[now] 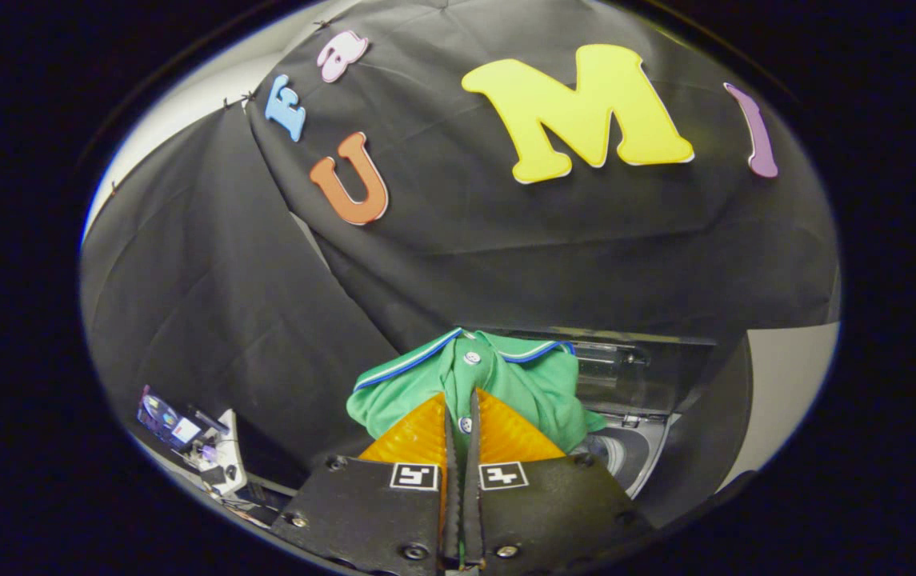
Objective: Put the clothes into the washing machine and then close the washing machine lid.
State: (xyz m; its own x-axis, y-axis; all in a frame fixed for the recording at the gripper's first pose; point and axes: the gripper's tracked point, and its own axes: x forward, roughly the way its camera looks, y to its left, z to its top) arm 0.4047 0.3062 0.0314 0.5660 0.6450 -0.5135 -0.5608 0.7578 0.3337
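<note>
1. One garment, a green polo shirt (506, 384) with a striped collar, is pinched in the claw (462, 420); the fingers stand nearly together with its button placket clamped between them.
2. The shirt hangs bunched just ahead of the fingers, carried in the air.
3. The washing machine (634, 400) lies beyond and to the right, its lid (626, 360) raised and its drum opening (618, 452) partly visible.
4. Step in hand, by my judgement: loading.
5. Next move calls for carrying the shirt over the drum, releasing, then lowering the lid.
</note>
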